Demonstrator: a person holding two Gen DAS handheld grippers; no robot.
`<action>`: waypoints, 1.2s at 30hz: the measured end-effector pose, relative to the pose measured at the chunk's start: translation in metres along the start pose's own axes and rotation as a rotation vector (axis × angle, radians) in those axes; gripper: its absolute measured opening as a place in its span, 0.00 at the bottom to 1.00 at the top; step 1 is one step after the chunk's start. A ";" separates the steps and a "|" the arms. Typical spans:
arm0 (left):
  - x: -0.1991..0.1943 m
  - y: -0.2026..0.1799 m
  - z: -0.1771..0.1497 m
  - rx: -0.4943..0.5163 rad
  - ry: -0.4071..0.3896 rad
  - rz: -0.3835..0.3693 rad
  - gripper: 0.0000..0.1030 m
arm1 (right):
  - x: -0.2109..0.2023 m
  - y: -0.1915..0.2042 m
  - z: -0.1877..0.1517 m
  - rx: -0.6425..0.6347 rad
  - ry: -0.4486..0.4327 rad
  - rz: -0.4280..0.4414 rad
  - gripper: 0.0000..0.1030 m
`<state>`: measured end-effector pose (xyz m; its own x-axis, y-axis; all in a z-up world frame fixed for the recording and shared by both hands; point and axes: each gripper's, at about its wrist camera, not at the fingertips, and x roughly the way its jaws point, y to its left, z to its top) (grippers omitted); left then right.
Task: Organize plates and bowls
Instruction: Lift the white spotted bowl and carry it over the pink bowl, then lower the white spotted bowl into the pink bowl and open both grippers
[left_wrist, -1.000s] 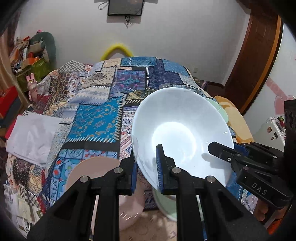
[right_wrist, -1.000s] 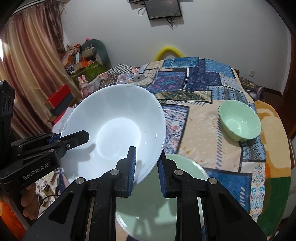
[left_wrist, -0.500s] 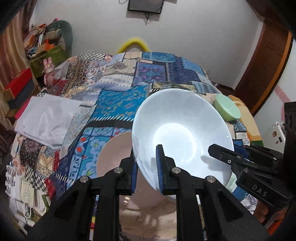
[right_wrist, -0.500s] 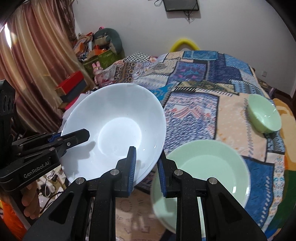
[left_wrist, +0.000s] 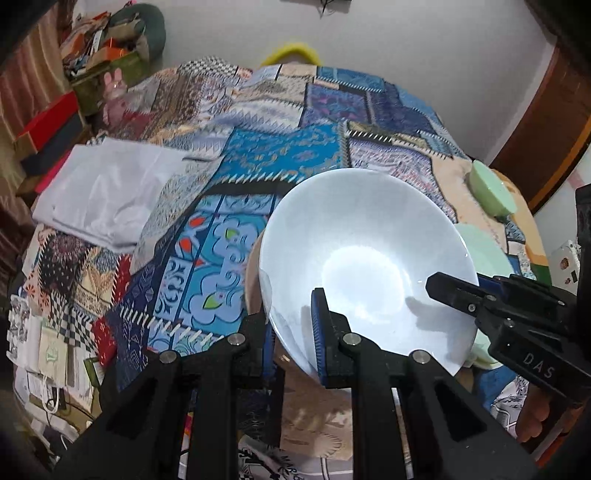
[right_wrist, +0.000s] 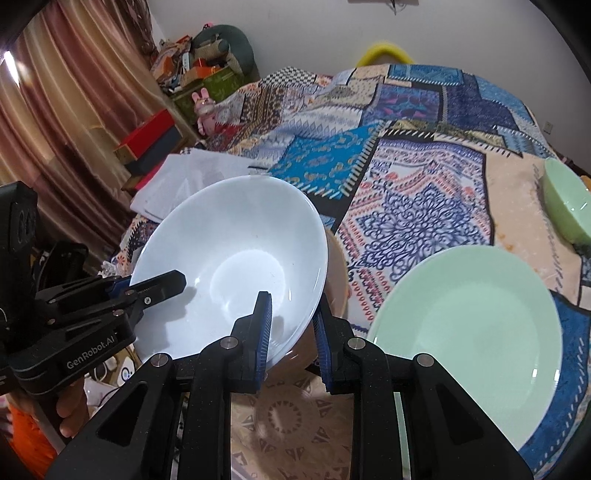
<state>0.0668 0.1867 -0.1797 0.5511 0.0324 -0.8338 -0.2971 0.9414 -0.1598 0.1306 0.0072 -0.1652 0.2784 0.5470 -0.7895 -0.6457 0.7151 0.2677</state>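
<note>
Both grippers, left (left_wrist: 291, 332) and right (right_wrist: 291, 332), still clamp white bowl (right_wrist: 236, 258); green plate (right_wrist: 469, 332) now farther right.

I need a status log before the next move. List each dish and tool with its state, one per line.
white bowl: lifted and tilted, rim clamped from both sides.
left tool: shut on the white bowl's rim.
right tool: shut on the white bowl's rim.
green plate: flat on the quilt, empty.
green bowl: upright on the quilt, apart from the green plate.
pink plate: mostly hidden beneath the white bowl.
</note>
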 end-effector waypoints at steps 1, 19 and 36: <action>0.003 0.002 -0.001 -0.002 0.007 0.000 0.17 | 0.002 0.001 -0.001 0.000 0.006 0.000 0.20; 0.026 0.006 -0.003 -0.003 0.043 -0.011 0.16 | 0.011 -0.002 -0.003 0.001 0.050 -0.008 0.22; 0.023 -0.009 0.000 0.076 0.036 0.088 0.17 | -0.007 -0.006 -0.006 -0.049 0.009 -0.033 0.23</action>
<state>0.0819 0.1794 -0.1976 0.4966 0.1052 -0.8616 -0.2823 0.9582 -0.0457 0.1282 -0.0037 -0.1651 0.2938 0.5194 -0.8024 -0.6702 0.7105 0.2145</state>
